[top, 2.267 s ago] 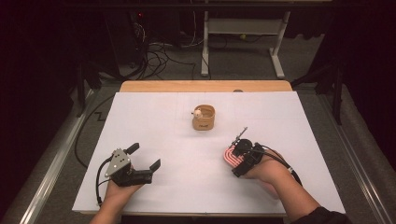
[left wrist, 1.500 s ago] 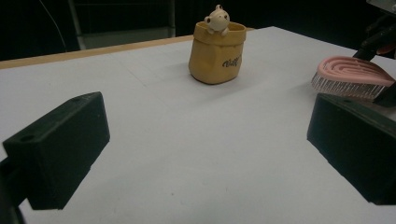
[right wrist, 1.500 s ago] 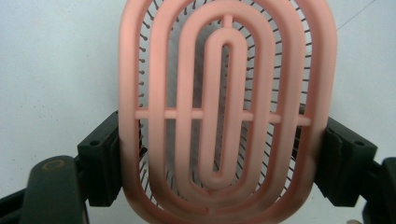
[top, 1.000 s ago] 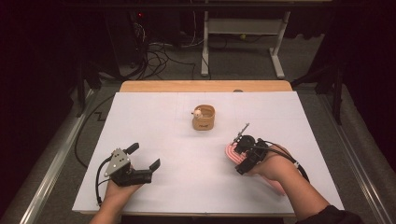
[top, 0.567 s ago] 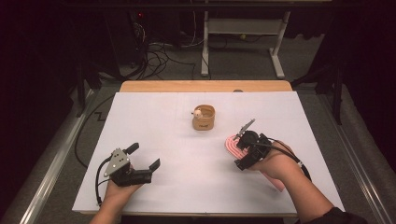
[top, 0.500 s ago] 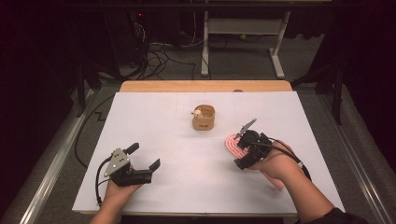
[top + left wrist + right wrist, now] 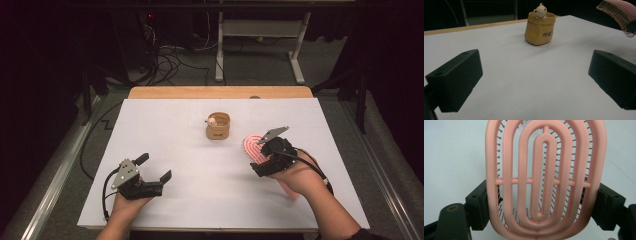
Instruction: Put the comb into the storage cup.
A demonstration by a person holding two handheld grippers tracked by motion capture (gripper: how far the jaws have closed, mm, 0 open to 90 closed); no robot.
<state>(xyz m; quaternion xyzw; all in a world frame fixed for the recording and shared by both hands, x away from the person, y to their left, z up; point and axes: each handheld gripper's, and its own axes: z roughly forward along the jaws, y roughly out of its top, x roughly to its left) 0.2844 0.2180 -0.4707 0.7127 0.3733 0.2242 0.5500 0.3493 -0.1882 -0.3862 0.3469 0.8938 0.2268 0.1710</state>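
Observation:
A pink vented hairbrush (image 7: pixel 251 146) is clamped across its head by my right gripper (image 7: pixel 264 156), held above the table to the right of the middle; its handle runs back under the hand. Seen from the right gripper view, the brush (image 7: pixel 544 177) has its back toward the camera, bristles pointing away, with both jaws pressed on its sides. A small tan pouch (image 7: pixel 218 126) with a little cream figure peeking out stands upright at the table's centre, left of the brush. My left gripper (image 7: pixel 154 172) rests near the front left, open, with nothing between its jaws; the pouch (image 7: pixel 539 28) stands ahead of it.
A white sheet (image 7: pixel 165 130) covers the table, with a wooden strip (image 7: pixel 220 92) showing along the far edge. Beyond it are a white table frame (image 7: pixel 260 40) and cables (image 7: pixel 170 55) on the dark floor.
My right gripper has carried the hairbrush forward and up, nearer the pouch, and tilted. The left gripper has stayed in place.

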